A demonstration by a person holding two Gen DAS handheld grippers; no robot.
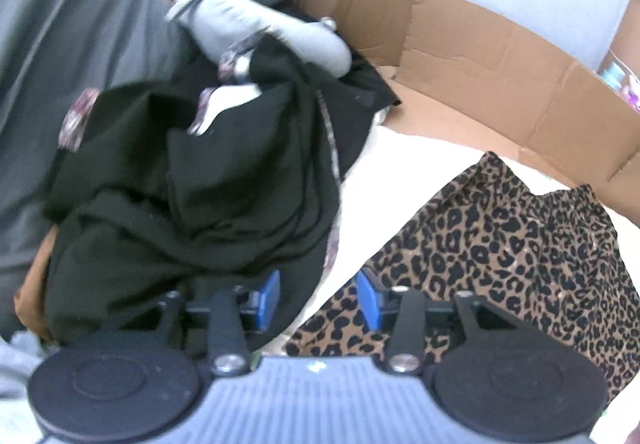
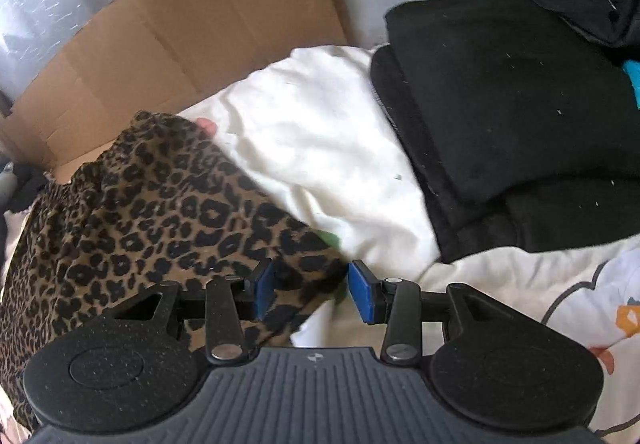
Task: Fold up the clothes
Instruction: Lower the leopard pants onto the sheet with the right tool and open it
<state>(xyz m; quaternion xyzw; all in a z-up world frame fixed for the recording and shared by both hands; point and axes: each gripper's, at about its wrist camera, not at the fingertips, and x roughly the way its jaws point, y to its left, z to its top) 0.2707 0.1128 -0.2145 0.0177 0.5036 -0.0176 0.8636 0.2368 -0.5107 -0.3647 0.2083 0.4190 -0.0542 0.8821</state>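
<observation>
Both grippers, left (image 1: 318,296) and right (image 2: 310,292), hang part-open and empty over a leopard-print garment (image 2: 140,211) on white bedding (image 2: 320,131), black clothes (image 1: 192,179) heaped beside.

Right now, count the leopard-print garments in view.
1: the leopard-print garment lies on the white bedding, below the cardboard. Others may be hidden in the clothes pile.
</observation>
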